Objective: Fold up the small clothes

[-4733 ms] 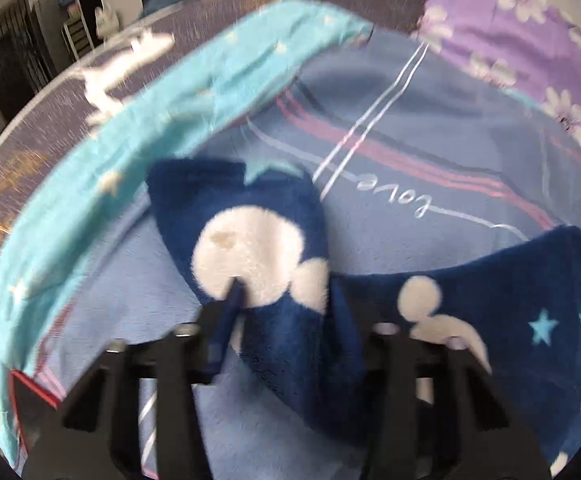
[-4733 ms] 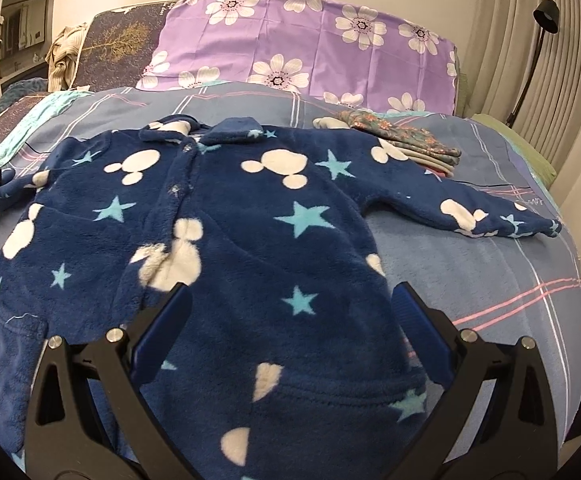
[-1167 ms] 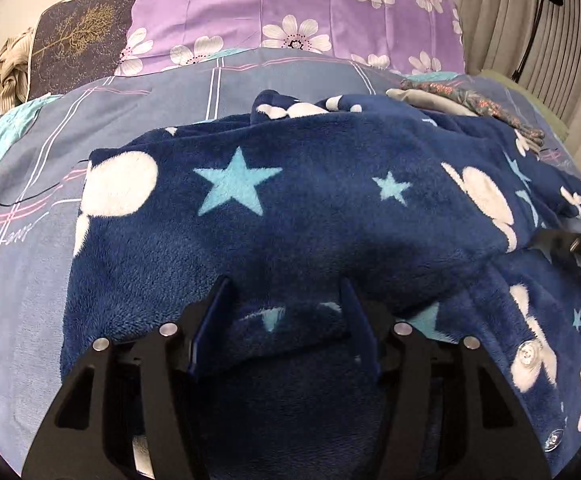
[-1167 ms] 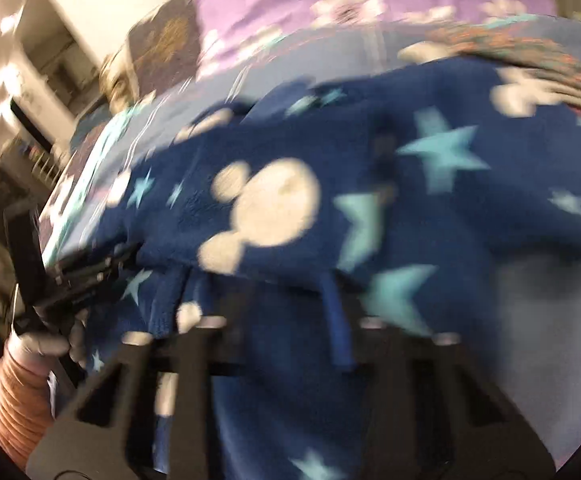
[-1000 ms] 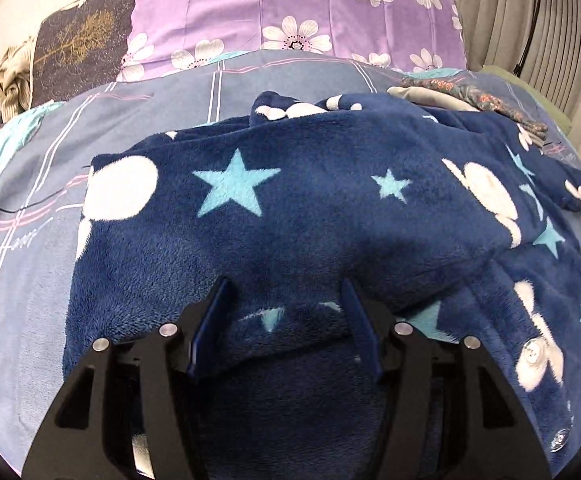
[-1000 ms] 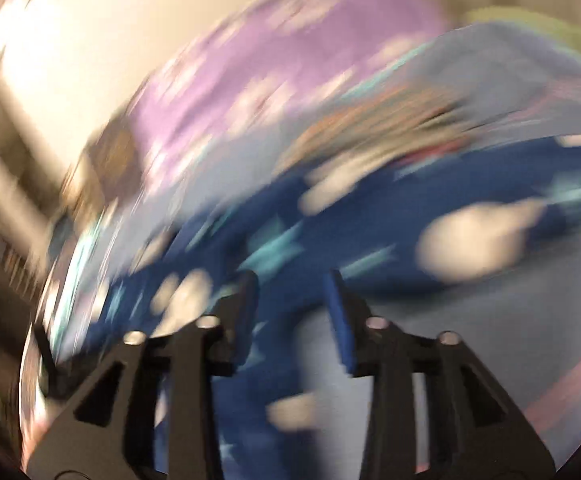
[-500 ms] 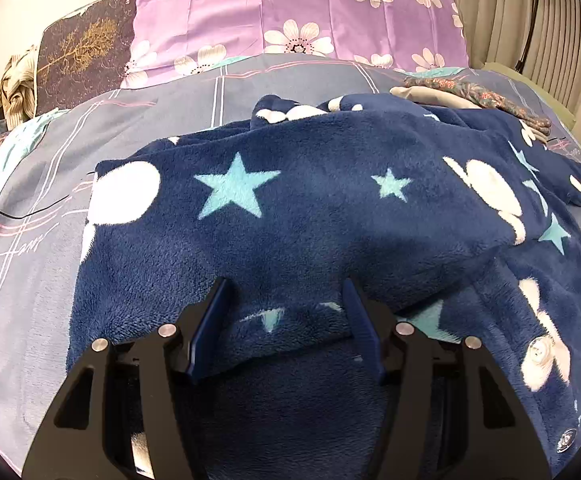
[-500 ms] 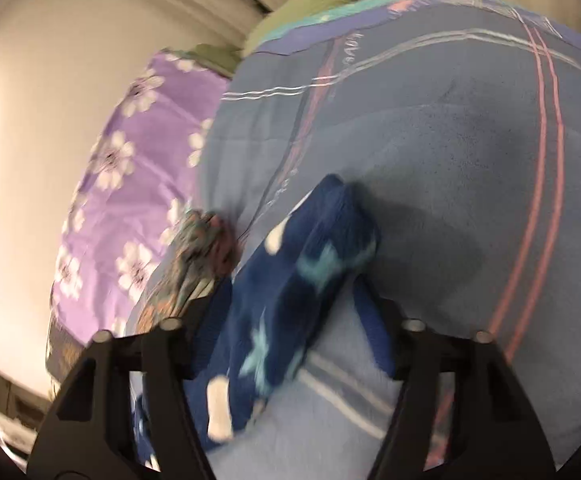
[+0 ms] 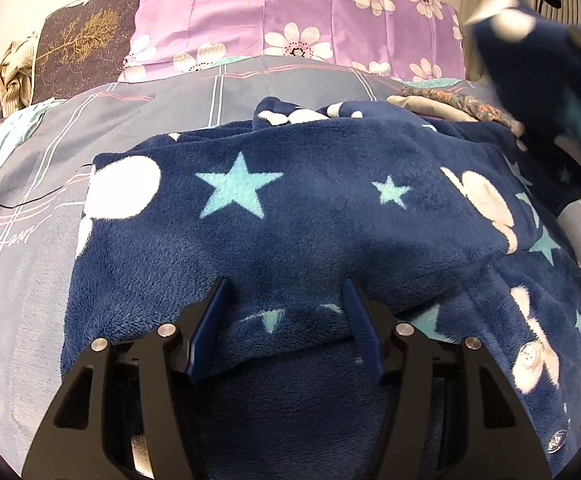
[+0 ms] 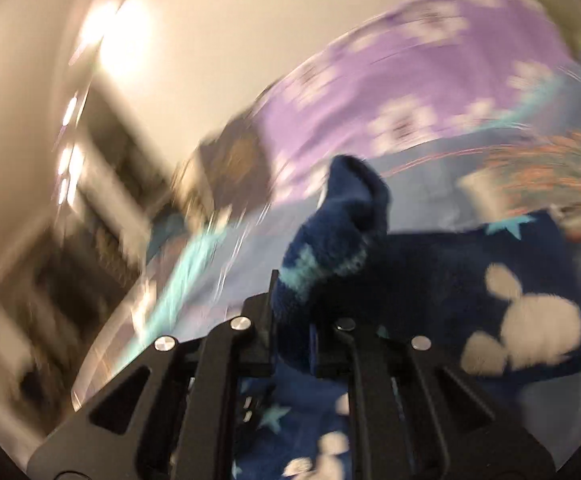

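Right tool [image 10: 290,320] just closed, lifting sleeve [image 10: 338,232]; left tool [image 9: 286,320] half-open astride fleece garment [image 9: 290,208]

Left gripper [image 9: 286,308] half-spread — right gripper [image 10: 293,326] just clamped shut.

Navy fleece garment [image 9: 298,216] being shown with turquoise stars, white mouse-head blobs. Far purple pillowcase [image 9: 290,16] being patterned with white flowers. Blue-grey sheet [image 9: 30,240] being crossed by pink, white stripes.
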Available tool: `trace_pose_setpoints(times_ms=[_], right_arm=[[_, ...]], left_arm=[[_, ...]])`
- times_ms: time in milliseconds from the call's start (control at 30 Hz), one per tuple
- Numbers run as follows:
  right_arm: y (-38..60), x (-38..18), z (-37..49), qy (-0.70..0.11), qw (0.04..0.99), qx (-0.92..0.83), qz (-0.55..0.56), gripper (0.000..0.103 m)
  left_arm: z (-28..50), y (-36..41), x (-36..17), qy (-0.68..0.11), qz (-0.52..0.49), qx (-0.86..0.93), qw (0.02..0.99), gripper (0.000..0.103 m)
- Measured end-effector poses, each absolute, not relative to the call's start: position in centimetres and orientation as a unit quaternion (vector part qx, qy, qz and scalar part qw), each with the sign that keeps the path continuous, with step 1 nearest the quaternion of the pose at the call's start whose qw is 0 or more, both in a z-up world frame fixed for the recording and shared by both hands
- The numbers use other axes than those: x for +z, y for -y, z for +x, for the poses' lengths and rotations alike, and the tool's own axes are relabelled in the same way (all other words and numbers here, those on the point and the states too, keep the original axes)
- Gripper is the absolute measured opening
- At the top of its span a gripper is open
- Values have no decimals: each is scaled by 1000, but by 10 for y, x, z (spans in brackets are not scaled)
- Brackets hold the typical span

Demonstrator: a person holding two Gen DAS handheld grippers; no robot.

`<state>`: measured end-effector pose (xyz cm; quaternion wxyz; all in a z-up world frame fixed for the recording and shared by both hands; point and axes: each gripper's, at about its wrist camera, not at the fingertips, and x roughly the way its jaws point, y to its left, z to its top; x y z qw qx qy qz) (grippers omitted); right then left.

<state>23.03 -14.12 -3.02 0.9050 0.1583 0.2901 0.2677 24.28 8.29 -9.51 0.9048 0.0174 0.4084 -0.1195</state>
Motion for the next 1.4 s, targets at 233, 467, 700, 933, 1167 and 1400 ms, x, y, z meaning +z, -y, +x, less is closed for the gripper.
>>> trace_pose_setpoints(times_ms=[233,467,700,933,1167,1400], right_arm=[[113,-126,238,-389,875,252,139,12],[118,-120,214,-341,890,275,126,22],[104,-102,188,-302,893,327,70,46],[86,-100,166,-295,883,365,17,46],[92,-98,166,-303,876,373,30,46],[131,-77,166,-257,887,374,88,59]], left_arm=[[244,-89,-95,-407,-9,-134,904,60],[235,-121,-78,-389,-169,-217,879,61],[226,-98,-56,-399,-245,-289,835,80],[236,-89,-64,-432,-276,-254,820,83],[244,-83,-87,-469,-287,-232,802,10],[243,-69,0,-394,-186,-237,868,10]])
